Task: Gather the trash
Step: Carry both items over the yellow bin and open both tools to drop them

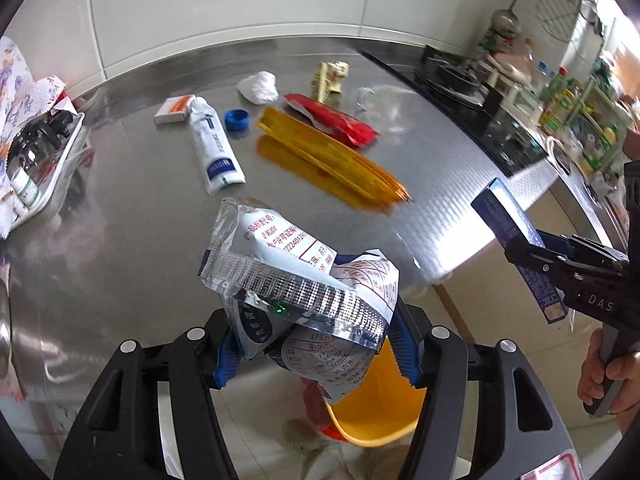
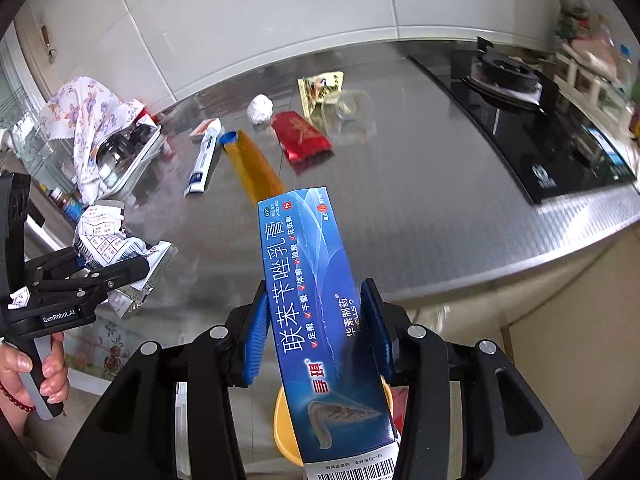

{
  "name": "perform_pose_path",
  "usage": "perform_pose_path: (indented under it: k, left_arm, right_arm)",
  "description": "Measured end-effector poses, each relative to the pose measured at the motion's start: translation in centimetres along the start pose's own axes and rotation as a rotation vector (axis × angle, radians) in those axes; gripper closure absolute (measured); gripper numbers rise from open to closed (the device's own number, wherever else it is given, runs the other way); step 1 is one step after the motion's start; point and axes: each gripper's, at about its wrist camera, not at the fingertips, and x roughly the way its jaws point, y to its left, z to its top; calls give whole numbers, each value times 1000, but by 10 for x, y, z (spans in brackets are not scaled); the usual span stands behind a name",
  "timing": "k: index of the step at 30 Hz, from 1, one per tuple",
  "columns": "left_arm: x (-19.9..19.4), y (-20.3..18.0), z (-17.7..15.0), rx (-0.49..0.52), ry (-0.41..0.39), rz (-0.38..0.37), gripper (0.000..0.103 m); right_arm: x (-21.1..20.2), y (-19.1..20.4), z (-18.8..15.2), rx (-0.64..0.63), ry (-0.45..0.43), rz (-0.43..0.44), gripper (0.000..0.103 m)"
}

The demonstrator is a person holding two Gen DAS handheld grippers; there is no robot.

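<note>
My left gripper (image 1: 316, 344) is shut on a crumpled silver-and-white food packet (image 1: 288, 276), held past the counter's front edge over a yellow bin (image 1: 372, 408). My right gripper (image 2: 316, 320) is shut on a long blue ointment box (image 2: 312, 280), also above the yellow bin (image 2: 286, 428). On the steel counter (image 1: 120, 220) lie a white tube (image 1: 214, 148), a small orange-and-white box (image 1: 174, 110), a blue cap (image 1: 237, 119), a white tissue ball (image 1: 259, 86), a red wrapper (image 1: 332, 120), an orange wrapper (image 1: 332, 156), a yellow sachet (image 1: 330, 78) and a clear cup (image 1: 368, 98).
A black gas hob (image 2: 540, 128) fills the counter's right side. A white tray (image 2: 136, 160) with bottles and a floral cloth (image 2: 88, 116) stands at the left. A person's hand (image 2: 24, 364) grips the left handle. Bottles and jars crowd the far right corner.
</note>
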Motion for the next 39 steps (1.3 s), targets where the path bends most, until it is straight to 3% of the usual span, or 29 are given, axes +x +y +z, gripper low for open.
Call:
perform_pose_path:
  k: [10,19,27,39]
  left_arm:
    - [-26,-56,-68,-33,24,27,42]
    - [-17,-101,-143,-33,147,56,42]
    - [27,-110,-178,39,284,23,42]
    - [166,-86,-200,190,428,-48,42]
  right_arm:
    - [-37,-22,-72,-50,48,54,57]
    - [-41,-40,-143,-106,172,106,56]
    - [14,-56,-187,-145,373,145,56]
    - [144,-52,-214,-261,602,115,56]
